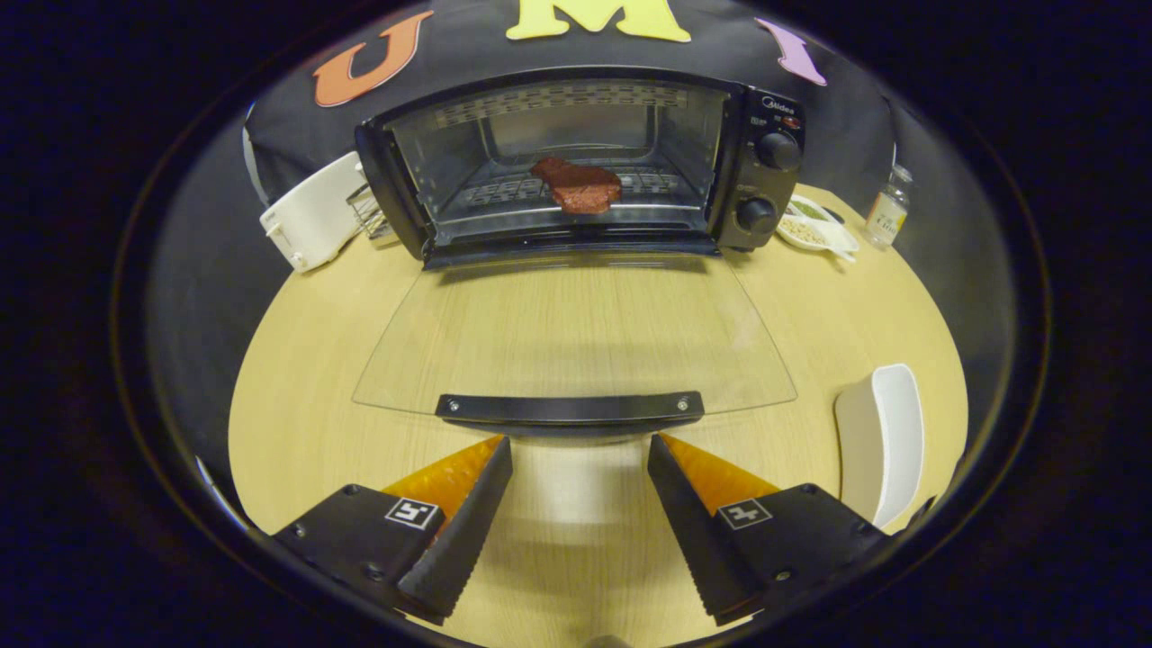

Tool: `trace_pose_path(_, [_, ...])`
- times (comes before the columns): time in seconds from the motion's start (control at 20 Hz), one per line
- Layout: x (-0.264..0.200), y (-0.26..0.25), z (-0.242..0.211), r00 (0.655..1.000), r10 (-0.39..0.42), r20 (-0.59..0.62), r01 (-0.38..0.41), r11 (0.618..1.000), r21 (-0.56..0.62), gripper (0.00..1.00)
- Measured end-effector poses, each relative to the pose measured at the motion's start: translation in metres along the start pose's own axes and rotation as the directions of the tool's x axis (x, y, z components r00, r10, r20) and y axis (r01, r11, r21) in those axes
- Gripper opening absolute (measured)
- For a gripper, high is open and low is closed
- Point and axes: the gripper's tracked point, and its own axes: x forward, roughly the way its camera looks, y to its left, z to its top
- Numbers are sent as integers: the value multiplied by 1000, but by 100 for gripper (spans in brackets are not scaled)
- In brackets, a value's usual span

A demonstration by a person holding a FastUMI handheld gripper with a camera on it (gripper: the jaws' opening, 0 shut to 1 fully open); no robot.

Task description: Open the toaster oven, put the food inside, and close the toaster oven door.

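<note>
The black toaster oven (765,108) stands at the back of the wooden table with its glass door (576,333) folded down flat toward me. A reddish-brown piece of food (578,186) lies on the wire rack inside the oven. The door's black handle (569,408) runs just ahead of my fingertips. My gripper (580,443) is open, its fingers spread wide just short of the handle, with only bare table between them.
A white toaster (310,220) sits left of the oven with a wire rack beside it. Right of the oven are a small dish (814,225) and a glass jar (886,211). A white plate (882,441) lies right of the gripper, near the table edge.
</note>
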Motion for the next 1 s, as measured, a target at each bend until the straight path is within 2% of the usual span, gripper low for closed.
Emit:
trace_pose_path(0.6, [-47, 6, 60, 993, 5, 115, -4, 1000, -10, 98])
trace_pose_path(1.0, [-75, 16, 157, 954, 15, 301, 8, 997, -75, 98])
